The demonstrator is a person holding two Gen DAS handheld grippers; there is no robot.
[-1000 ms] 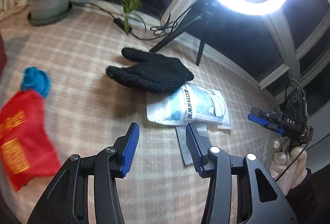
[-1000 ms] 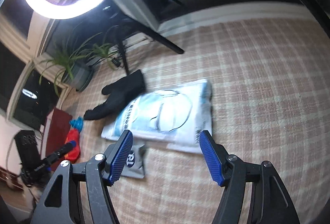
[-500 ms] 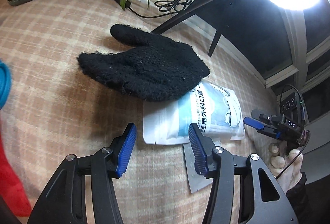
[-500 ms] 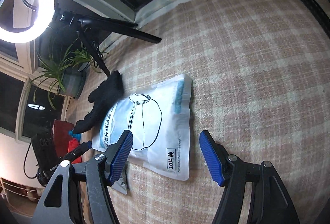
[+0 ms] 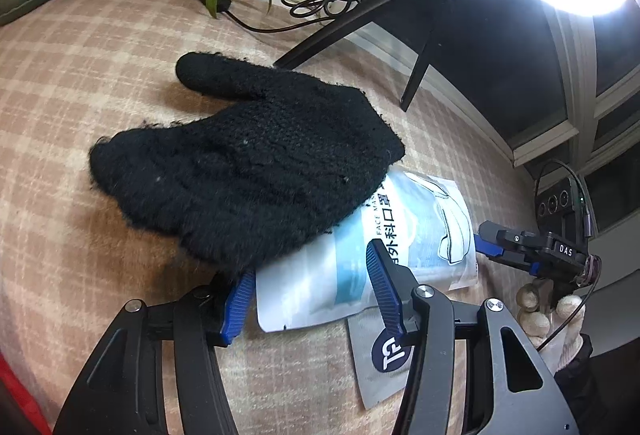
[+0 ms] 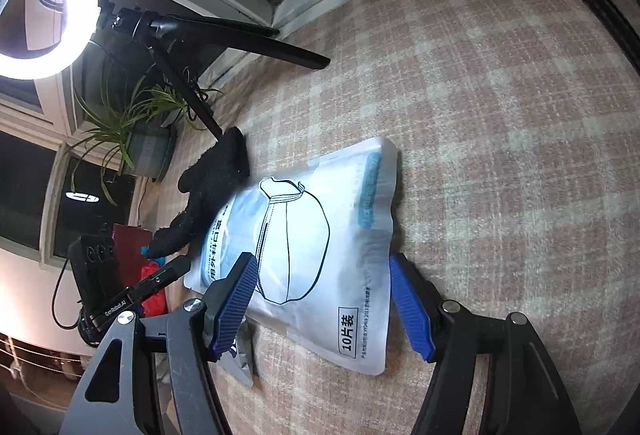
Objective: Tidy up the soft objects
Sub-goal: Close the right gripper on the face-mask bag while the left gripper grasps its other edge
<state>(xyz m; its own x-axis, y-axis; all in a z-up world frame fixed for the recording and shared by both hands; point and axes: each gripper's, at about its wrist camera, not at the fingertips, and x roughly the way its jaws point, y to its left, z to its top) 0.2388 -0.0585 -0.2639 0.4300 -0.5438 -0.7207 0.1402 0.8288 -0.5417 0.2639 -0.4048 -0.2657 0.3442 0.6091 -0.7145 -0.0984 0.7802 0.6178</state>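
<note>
Straddling mask pack [image 6: 320,247] edge | right gripper [image 6: 320,299] agape | checked cloth [image 6: 500,155] bare rightward

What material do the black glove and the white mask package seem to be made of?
The black glove looks like knitted yarn, matte and fuzzy: loops and stray fibres show along its edges. The mask package seems to be thin plastic film, smooth and slightly glossy, with printed text and soft creases.

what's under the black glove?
The black glove lies partly over one end of the face mask pack, on the checked cloth. The pack's covered end is hidden; anything else beneath the glove cannot be seen.
</note>
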